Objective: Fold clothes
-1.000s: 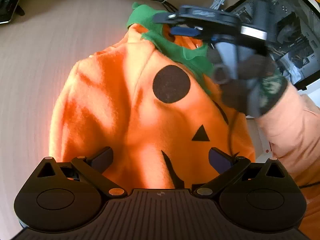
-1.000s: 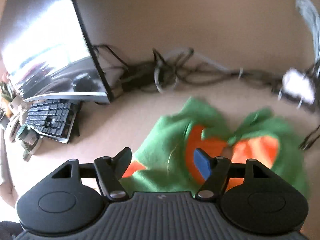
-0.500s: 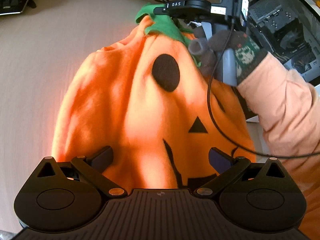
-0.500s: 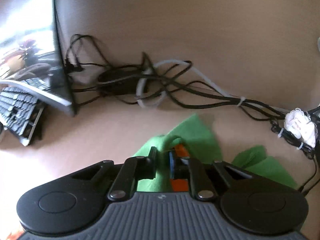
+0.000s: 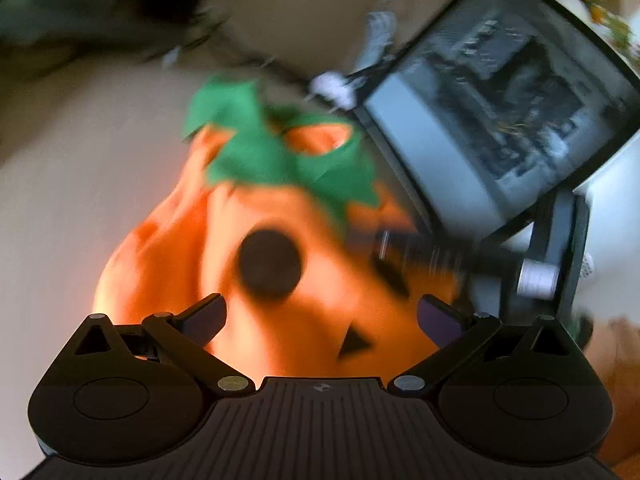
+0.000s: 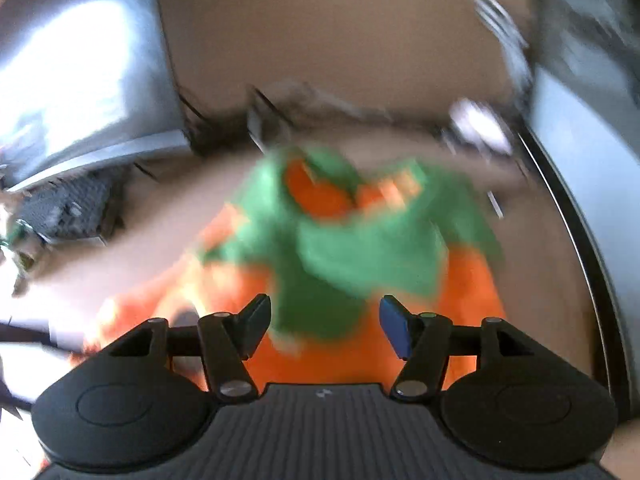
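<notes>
- Beige desk [image 5: 52, 208] at nine o'clock in the left wrist view, bare beside the garment.
- Left gripper [image 5: 322, 316] at six o'clock, spread wide, pinching nothing; poised over the lower orange body, probably ready to take a hem for a fold.
- Pumpkin costume [image 5: 280, 280] at centre, face up and flat on the desk, green leaf collar [image 5: 276, 152] toward twelve o'clock.
- Open computer case [image 5: 500, 120] at two o'clock, close beside the costume.
- Right gripper [image 6: 324, 326], just been opening, now parted and empty above the collar; cloth let go, likely after straightening the neck.
- Blurred throughout.
</notes>
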A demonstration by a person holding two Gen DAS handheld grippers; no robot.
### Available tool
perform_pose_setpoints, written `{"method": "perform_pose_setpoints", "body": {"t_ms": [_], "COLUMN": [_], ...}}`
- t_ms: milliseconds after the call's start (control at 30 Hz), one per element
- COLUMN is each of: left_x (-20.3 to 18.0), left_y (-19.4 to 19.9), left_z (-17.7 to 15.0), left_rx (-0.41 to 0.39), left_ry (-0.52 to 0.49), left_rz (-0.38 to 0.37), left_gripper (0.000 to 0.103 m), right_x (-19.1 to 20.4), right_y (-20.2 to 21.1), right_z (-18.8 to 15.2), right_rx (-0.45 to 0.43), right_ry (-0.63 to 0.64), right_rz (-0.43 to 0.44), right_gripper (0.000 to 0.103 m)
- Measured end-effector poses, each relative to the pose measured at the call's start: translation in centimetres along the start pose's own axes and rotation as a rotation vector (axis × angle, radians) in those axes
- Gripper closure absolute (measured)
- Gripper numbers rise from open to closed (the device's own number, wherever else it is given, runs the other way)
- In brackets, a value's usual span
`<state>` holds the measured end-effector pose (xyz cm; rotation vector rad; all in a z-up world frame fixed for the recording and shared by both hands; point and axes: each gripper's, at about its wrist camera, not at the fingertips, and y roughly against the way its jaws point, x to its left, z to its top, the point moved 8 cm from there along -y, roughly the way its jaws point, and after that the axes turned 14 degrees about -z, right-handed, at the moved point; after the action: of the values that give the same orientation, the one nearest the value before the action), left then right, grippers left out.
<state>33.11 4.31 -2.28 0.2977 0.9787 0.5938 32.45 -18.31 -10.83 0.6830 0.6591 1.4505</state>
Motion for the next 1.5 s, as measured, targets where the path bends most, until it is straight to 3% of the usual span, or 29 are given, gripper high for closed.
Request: {"method": "perform_pose_setpoints", "body": {"t_ms": [67, 167, 400, 600, 767, 867, 1000, 1067, 1133, 1267, 1300, 1433, 1500], "left_x": [0.7, 2.6, 4.1, 4.5, 4.4, 4.1, 3.8, 3.7, 3.5, 3.1, 3.0, 2.8, 2.8], "left_y": [-2.0, -3.6, -1.2, -0.2, -0.5, -0.6, -0.9, -0.9, -0.9, -1.1, -1.1, -1.3, -1.2], "left_z": [0.9, 0.7, -1.9, -2.7, -2.5, -2.6, -2.6, -2.7, -2.9, -3.4, -3.5, -3.6, -3.7], "left_rx": [0.027, 0.051, 0.056, 0.040, 0.026, 0.030, 0.029, 0.015, 0.001, -0.010, -0.008, -0.002, -0.003], "left_ry": [0.002, 0.073, 0.106, 0.140, 0.172, 0.163, 0.143, 0.131, 0.114, 0.075, 0.069, 0.055, 0.052], "left_rz": [-0.018, 0.006, 0.026, 0.092, 0.127, 0.139, 0.143, 0.143, 0.147, 0.168, 0.175, 0.195, 0.196], "left_gripper": [0.000, 0.000, 0.000, 0.000, 0.000, 0.000, 0.000, 0.000, 0.000, 0.000, 0.000, 0.000, 0.000], "right_x": [-0.6, -0.8, -1.7, -2.9, -4.4, -3.5, 0.5, 1.2, 1.0, -1.3, -1.8, -2.4, -1.7], "right_y": [0.0, 0.5, 1.0, 1.8, -3.4, -4.7, 0.1, 1.7, 1.8, 0.9, 1.0, 2.1, 1.3], "right_z": [-2.5, -4.2, -4.2, 1.2, 4.7, 4.5, 2.8, 1.4, 0.5, 1.3, 1.9, 4.9, 5.7], "right_rx": [0.065, 0.075, 0.077, -0.040, -0.010, 0.062, 0.032, 0.024, 0.029, -0.050, -0.070, -0.144, -0.145], "right_ry": [-0.069, -0.099, -0.017, -0.024, -0.129, -0.224, -0.002, 0.111, 0.174, 0.238, 0.220, 0.060, 0.038], "right_rz": [0.005, 0.000, -0.008, 0.041, 0.077, 0.166, 0.331, 0.312, 0.233, -0.064, -0.095, 0.002, 0.054], "right_gripper": [0.042, 0.041, 0.040, 0.040, 0.040, 0.040, 0.040, 0.040, 0.040, 0.040, 0.040, 0.040, 0.040]}}
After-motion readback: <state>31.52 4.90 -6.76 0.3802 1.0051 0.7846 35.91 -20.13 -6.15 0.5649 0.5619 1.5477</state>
